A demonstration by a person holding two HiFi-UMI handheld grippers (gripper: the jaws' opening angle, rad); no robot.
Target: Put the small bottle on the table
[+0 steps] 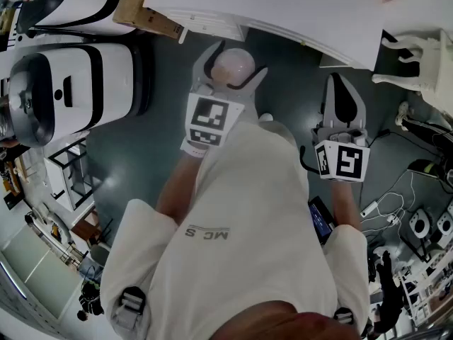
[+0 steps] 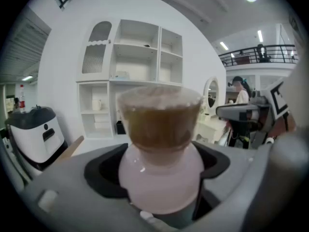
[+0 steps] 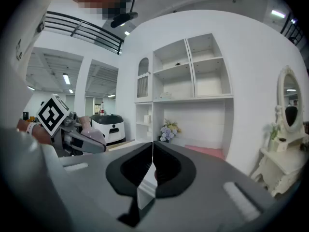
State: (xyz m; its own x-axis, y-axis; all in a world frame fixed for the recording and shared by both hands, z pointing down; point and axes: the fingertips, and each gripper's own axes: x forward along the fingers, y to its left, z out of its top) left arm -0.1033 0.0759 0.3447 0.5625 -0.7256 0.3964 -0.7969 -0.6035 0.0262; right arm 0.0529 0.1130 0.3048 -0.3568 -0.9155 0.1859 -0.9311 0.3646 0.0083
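Observation:
The small bottle [image 1: 233, 66] has a round pale pink body and a brownish top. My left gripper [image 1: 228, 68] is shut on it, with the jaws wide around its belly, held over the dark floor just short of the white table [image 1: 304, 13]. In the left gripper view the bottle [image 2: 161, 178] stands upright between the dark pads [image 2: 104, 170], top toward the shelves. My right gripper [image 1: 345, 98] hangs to the right, shut with nothing in it; its jaws [image 3: 152, 170] meet in its own view, where the left gripper with the bottle [image 3: 91, 132] shows at the left.
A white wheeled machine [image 1: 71, 83] stands at the left and a cardboard box [image 1: 145, 9] leans by the table. A white ornate dresser [image 1: 417, 55] is at the right, with cables and plugs [image 1: 410, 211] on the floor. White wall shelves [image 2: 130, 76] face me.

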